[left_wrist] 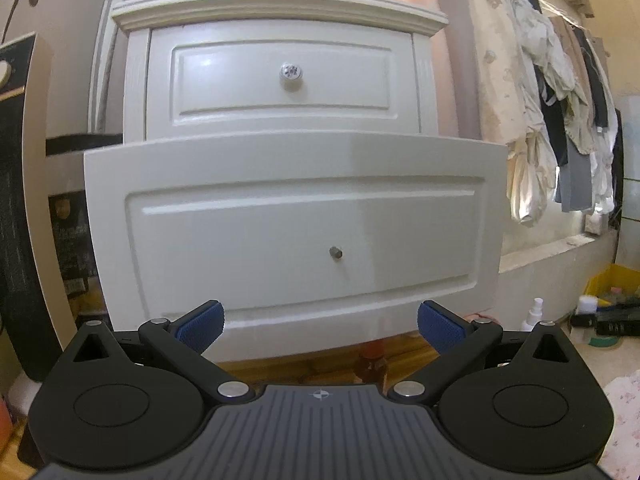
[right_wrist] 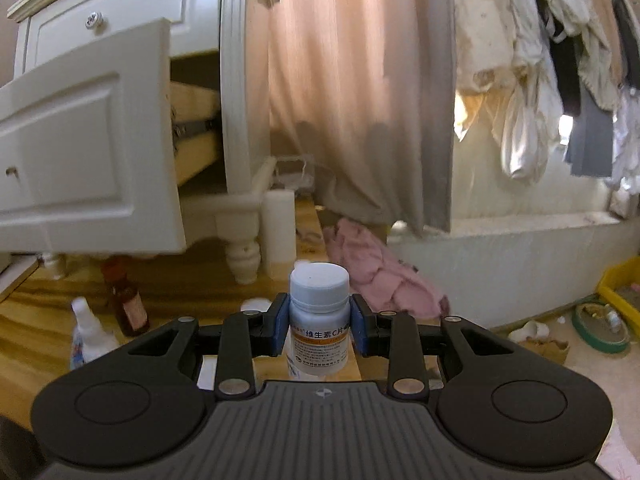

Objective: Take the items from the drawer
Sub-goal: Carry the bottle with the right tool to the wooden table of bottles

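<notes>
While the left gripper (left_wrist: 319,326) sat low in front of the white cabinet (left_wrist: 280,20), its two blue pads (left_wrist: 200,326) were spread wide apart and held nothing. In the left wrist view, the bottom drawer (left_wrist: 296,224) was pulled out toward the camera. Its front was flat and white, with only a small metal stub (left_wrist: 335,253) where a knob should be. The top drawer above it had a round knob (left_wrist: 291,72) and looked closed. Nothing inside the open drawer could be seen from here.

In the right wrist view, the right gripper (right_wrist: 319,324) was pinching a small pill bottle (right_wrist: 319,320) from both sides, just under its cap. The bottle stood upright between the pads, out of the drawer and above the wooden floor (right_wrist: 48,320). It was white, with a wide pale cap (right_wrist: 319,284) and a label with an orange stripe. It was likely light, hard plastic. Its smooth round sides could slip, so holding the body just below the cap seemed best. A brown bottle (right_wrist: 128,304) and a spray bottle (right_wrist: 86,328) stood on the floor near the drawer.
</notes>
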Tool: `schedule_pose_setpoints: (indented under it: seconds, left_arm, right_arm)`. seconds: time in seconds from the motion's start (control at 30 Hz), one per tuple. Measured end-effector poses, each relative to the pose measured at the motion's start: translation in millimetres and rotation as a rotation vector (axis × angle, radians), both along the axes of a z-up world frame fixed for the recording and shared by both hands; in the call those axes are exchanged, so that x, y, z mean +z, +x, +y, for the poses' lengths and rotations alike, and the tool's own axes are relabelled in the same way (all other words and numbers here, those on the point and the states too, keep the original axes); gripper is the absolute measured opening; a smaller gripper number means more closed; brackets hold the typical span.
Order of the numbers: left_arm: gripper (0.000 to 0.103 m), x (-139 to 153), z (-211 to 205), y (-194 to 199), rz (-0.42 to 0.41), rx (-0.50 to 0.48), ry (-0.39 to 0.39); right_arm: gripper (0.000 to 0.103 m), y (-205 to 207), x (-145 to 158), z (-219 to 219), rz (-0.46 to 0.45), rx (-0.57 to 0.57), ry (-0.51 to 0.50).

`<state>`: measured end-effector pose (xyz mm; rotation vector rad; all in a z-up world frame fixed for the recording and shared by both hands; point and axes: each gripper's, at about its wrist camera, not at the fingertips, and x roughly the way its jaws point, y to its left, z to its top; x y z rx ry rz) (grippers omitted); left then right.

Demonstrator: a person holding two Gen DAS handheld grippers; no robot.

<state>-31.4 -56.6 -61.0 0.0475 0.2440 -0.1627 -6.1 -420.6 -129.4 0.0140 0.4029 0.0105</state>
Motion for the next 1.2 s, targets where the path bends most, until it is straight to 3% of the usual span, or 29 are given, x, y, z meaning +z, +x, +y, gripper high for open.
schedule_pose_setpoints:
  seconds: [0.27, 0.37, 0.57, 0.77, 1.2]
  left_arm:
    - [0.103, -12.3, -8.6, 2.2, 0.042, 0.036, 0.031]
    - [0.103, -11.8, -7.0, 1.2, 0.050, 0.024, -0.011]
    - [0.103, -4.8, -20.4, -6.9, -0.029, -0.005, 0.017]
    - [0.103, 0.1, -35.3, -4.8, -0.054, -0.014, 0.073]
    - [0.103, -0.5, -40.9, 0.5, -0.036, -0.002, 0.081]
  right_arm:
    - [0.032, 11.1, -25.1, -18.5, 0.055, 0.046, 0.013]
    - [0.032, 15.5, -32.4, -18.9, 0.058, 0.055, 0.011]
    - [0.032, 27.6, -50.7, -24.9, 0.082, 0.071, 0.048]
    - [0.032, 34.9, -67.3, -29.2, 0.091, 0.076, 0.057]
    - [0.032, 41.8, -78.5, -32.8, 0.093, 0.085, 0.048]
